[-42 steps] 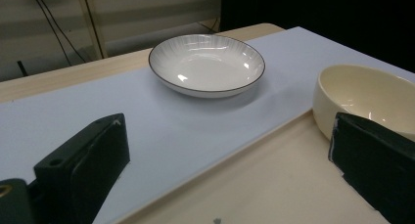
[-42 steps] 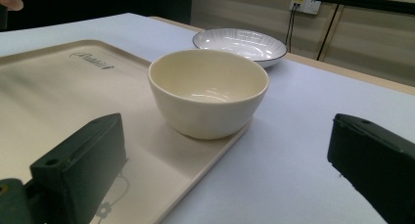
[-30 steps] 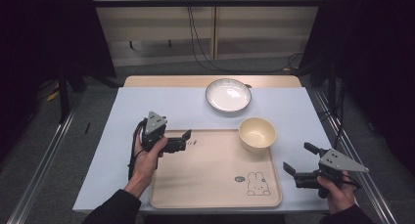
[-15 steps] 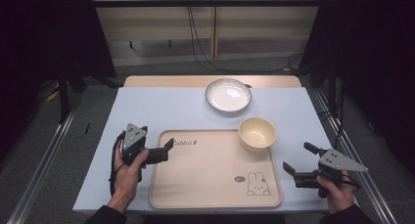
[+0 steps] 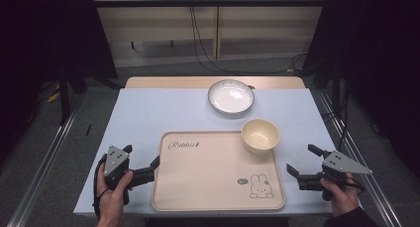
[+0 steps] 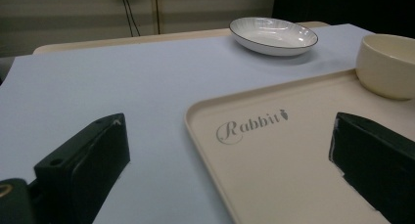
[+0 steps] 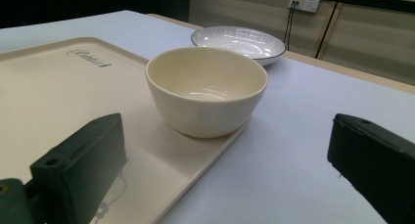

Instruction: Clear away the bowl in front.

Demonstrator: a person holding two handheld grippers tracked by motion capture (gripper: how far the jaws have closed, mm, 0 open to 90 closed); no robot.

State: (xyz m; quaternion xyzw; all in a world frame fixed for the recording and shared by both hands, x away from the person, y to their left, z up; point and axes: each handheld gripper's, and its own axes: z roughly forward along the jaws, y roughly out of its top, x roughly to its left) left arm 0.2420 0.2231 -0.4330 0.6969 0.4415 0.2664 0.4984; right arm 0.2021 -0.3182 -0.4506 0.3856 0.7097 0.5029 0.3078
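A cream tray (image 5: 218, 182) with a rabbit print lies at the table's front middle. On its far right corner stands an empty cream bowl (image 5: 260, 135). My left gripper (image 5: 142, 155) is open at the tray's left edge, one jaw over the tray and one over the table. In the left gripper view the tray (image 6: 274, 155) runs between its open jaws with nothing held. My right gripper (image 5: 302, 159) is open and empty just right of the tray. In the right gripper view the bowl (image 7: 208, 89) is straight ahead, on the tray's corner (image 7: 49, 87).
A white plate with a dark rim (image 5: 231, 96) sits on the pale blue table cover (image 5: 163, 113) behind the bowl. Metal rails (image 5: 44, 162) run along both sides of the table. Cables hang at the back wall.
My left gripper has drawn back toward the person and to the left, from over the tray's far left corner to its left edge. The right gripper has stayed still.
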